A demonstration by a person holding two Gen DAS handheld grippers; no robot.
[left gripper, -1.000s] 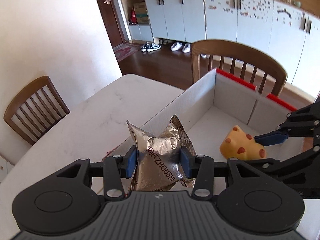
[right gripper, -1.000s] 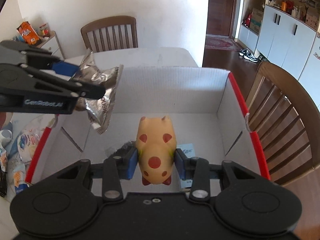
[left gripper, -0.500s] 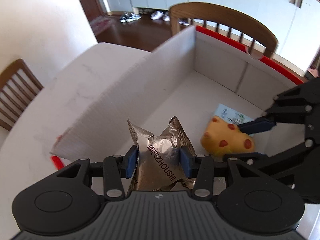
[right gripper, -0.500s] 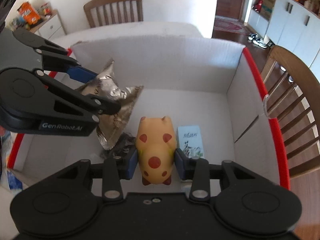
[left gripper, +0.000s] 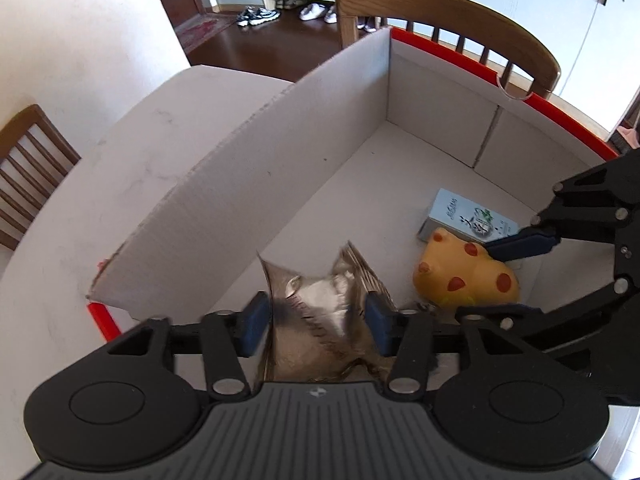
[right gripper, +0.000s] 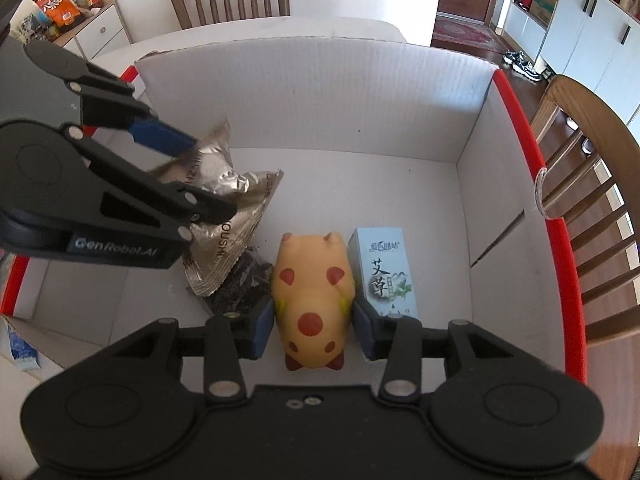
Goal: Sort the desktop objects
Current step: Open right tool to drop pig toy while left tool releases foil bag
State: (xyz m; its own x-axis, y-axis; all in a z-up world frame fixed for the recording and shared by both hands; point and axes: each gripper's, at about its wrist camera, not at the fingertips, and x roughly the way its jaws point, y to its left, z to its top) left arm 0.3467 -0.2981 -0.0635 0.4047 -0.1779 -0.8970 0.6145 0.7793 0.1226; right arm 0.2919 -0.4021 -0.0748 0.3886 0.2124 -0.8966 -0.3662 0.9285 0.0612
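Observation:
A white cardboard box [left gripper: 280,152] with red rims sits on the table; it also shows in the right wrist view [right gripper: 320,92]. My left gripper [left gripper: 316,320] is inside it with its pads apart, and the silver snack bag [left gripper: 320,320] looks blurred between them. My right gripper [right gripper: 314,320] has its pads beside the yellow spotted pig toy [right gripper: 312,292], with small gaps showing. The pig [left gripper: 468,276] rests on the box floor. The left gripper [right gripper: 192,184] appears at left over the bag [right gripper: 224,216].
A pale blue tea box [right gripper: 384,272] lies right of the pig, also seen in the left wrist view [left gripper: 464,216]. A dark crumpled packet [right gripper: 240,284] lies under the bag. Wooden chairs [right gripper: 592,200] stand around the white table [left gripper: 132,140]. Snack packets [right gripper: 24,352] lie outside the box.
Both grippers have dropped lower into the box. The left jaws have opened and the bag is slipping down. The right jaws have loosened around the pig, which now sits on the floor.

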